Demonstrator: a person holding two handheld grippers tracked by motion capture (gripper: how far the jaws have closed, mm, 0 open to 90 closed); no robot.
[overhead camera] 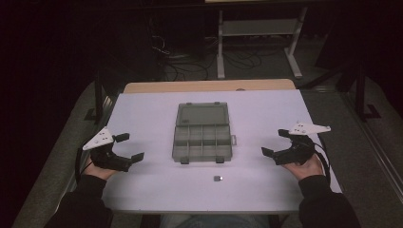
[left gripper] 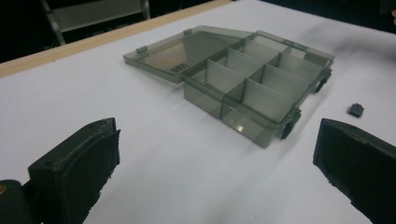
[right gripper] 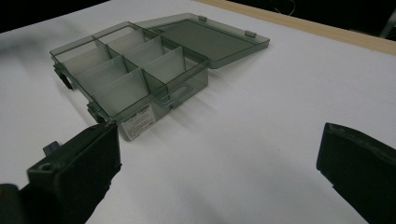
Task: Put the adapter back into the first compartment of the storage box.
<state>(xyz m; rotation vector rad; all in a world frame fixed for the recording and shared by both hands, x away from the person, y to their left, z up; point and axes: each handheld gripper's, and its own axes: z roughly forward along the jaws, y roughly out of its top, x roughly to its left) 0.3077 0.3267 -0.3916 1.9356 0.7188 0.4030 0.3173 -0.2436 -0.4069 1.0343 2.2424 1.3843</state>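
the left gripper and right gripper rested wide open, holding nothing, near the table's side edges. bare white surface lay between each and the open compartment box (lid flat behind); a small dark piece sat just before it.

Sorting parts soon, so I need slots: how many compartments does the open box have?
8: the organizer box has two rows of four, one beside the flat-lying lid, one beside the front latches. All look empty.

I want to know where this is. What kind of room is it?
Probably a lab or workshop: a white-topped table, tangled black cables on the floor behind, and a grey metal bench frame in the dark.
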